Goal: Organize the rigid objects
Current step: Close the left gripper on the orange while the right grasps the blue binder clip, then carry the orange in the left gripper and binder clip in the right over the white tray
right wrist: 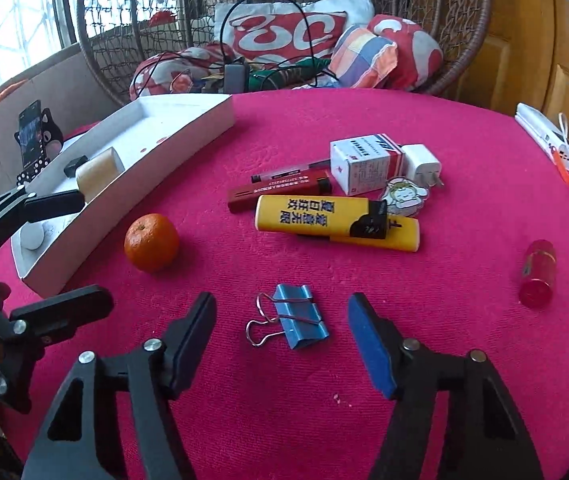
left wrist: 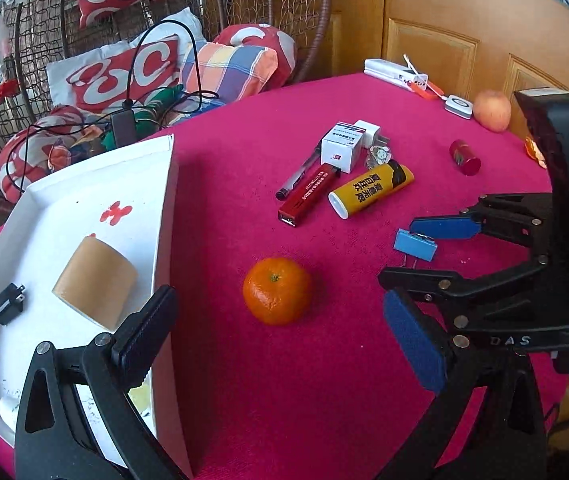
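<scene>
Lying between the wide-open right claw (right wrist: 282, 340) fingers: blue binder clip (right wrist: 298, 322).

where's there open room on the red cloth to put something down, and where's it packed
Bare cloth lies between the orange and the blue binder clip, and between the yellow lighter and the red cylinder. It is packed around the white box, where the pen, red stick, charger and keychain crowd together.
</scene>
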Demonstrator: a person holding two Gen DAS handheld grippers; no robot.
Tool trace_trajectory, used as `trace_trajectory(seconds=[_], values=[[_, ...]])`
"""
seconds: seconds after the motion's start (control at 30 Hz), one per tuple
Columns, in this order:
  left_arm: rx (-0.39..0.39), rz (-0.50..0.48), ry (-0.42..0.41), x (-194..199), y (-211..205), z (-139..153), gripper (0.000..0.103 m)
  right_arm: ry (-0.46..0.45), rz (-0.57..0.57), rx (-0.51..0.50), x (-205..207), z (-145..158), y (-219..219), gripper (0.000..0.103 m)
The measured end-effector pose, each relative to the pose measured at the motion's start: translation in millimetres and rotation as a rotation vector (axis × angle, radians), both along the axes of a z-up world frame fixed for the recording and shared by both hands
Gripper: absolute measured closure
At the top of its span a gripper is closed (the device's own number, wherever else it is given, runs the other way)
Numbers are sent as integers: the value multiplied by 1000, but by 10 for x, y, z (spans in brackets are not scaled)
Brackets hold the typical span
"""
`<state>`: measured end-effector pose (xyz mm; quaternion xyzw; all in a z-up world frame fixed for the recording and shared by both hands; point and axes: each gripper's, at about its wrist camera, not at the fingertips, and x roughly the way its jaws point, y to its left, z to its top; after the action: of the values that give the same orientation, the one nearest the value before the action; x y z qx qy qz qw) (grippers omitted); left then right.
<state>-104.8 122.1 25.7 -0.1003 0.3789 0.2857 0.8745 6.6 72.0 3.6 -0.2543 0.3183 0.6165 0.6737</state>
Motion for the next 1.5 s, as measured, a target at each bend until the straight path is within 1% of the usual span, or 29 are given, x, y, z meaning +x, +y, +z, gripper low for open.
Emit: trace_trajectory(seconds=[0.03, 0.07, 0.1, 0.17, 0.2, 0.23, 0.3, 0.33, 0.37, 0.43, 0.47, 0.5, 0.6, 0.73, 0.83, 0.93, 1.03, 1.13, 1.17, 1.3, 1.5], values=[[-2, 2, 11, 52, 21, -20, 0, -1, 13, 7, -16, 16, -11, 48], [-4, 3, 19, 96, 35, -34, 0, 10, 28, 11, -14, 28, -20, 62], [-7, -1, 25, 136, 43, -50, 0, 16, 32, 3, -8, 18, -24, 71], [-10, -4, 43, 199, 49, -85, 0, 24, 23, 9, 34, 27, -75, 85], [-5, -1, 51, 217, 44, -106, 7, 29, 20, 12, 53, 20, -104, 85], [-1, 9, 63, 232, 45, -128, 19, 43, 12, 19, 82, 27, -141, 84], [-24, 24, 77, 244, 74, -185, 33, 65, -1, 43, 139, 47, -202, 84], [-37, 29, 80, 244, 90, -210, 39, 75, -11, 55, 160, 60, -215, 84], [-33, 32, 84, 243, 89, -221, 40, 89, -19, 64, 191, 65, -248, 84], [-47, 37, 73, 234, 107, -218, 42, 117, -35, 78, 249, 71, -263, 84], [-53, 39, 67, 232, 119, -213, 47, 128, -41, 85, 275, 75, -277, 84], [-57, 41, 58, 220, 128, -205, 62, 136, -47, 92, 296, 79, -288, 84], [-75, 31, 40, 189, 112, -197, 62, 140, -54, 112, 281, 101, -295, 84], [-67, 21, 5, 142, -6, -130, 62, 128, -59, 152, 257, 155, -367, 85], [-27, 14, -38, 90, -124, 13, 62, 125, -71, 170, 267, 185, -405, 85], [38, 21, -95, 12, -247, 197, 62, 128, -99, 201, 293, 240, -482, 85], [86, 36, -160, -98, -333, 387, 62, 143, -136, 271, 324, 387, -594, 85], [144, 56, -218, -227, -393, 590, 62, 193, -157, 365, 360, 597, -742, 85], [157, 60, -236, -272, -408, 655, 62, 195, -159, 393, 354, 675, -784, 85], [166, 79, -295, -442, -413, 830, 62, 162, -157, 485, 267, 943, -922, 84], [167, 100, -338, -661, -399, 931, 62, 112, -146, 535, 119, 1134, -970, 84]])
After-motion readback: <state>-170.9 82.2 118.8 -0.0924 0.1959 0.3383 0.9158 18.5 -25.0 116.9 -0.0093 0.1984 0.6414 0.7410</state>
